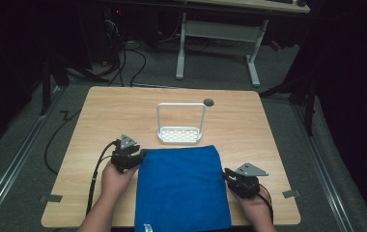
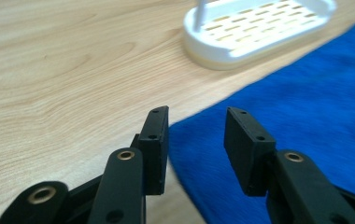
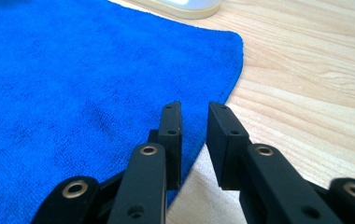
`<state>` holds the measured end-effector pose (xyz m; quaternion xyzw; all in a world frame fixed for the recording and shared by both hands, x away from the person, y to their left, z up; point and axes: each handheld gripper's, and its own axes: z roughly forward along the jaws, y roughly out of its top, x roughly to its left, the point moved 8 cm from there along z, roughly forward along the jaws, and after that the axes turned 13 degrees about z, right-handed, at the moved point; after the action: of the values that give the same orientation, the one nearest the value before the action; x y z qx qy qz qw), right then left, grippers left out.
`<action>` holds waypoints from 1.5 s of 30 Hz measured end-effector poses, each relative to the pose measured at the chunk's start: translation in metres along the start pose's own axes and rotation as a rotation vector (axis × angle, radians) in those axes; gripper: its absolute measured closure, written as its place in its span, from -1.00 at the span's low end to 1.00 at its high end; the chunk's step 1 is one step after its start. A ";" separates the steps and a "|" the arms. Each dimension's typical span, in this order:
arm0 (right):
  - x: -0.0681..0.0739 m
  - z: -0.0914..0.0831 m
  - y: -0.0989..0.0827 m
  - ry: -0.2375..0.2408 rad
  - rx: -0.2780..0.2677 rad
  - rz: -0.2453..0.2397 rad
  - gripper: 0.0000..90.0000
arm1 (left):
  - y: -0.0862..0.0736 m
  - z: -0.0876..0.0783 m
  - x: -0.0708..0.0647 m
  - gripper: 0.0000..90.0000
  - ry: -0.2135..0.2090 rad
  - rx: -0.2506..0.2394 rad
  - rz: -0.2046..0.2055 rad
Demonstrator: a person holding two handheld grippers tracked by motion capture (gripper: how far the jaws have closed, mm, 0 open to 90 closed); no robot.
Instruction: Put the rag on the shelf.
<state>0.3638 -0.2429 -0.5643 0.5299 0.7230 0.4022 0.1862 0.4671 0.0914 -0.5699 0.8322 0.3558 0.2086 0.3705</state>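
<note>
Centrally, in the lower half of the high view, a blue towel [image 1: 180, 186] lay flat on the table [image 1: 104, 121], its near edge reaching the bottom of the frame. Left gripper [image 1: 132, 157] sat at the towel's upper left corner; its jaws stood apart over that corner, nothing pressed between them. Right gripper [image 1: 233, 180] sat against the towel's right edge, jaws a narrow gap apart, straddling the edge without clamping it. A white rack [image 1: 180, 131] stood just above the towel, toward frame centre.
</note>
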 end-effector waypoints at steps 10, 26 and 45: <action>-0.006 0.018 0.030 -0.032 -0.035 0.075 0.53 | -0.008 0.014 0.004 0.34 -0.020 0.014 -0.032; -0.032 0.091 0.058 -0.123 0.093 0.150 0.35 | -0.008 0.015 0.001 0.80 -0.034 0.006 -0.018; -0.014 0.087 0.055 -0.062 0.053 0.100 0.96 | -0.007 0.011 -0.001 0.95 -0.028 -0.007 0.001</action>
<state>0.4634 -0.2156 -0.5762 0.5824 0.7000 0.3750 0.1738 0.4702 0.0891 -0.5825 0.8339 0.3496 0.1982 0.3783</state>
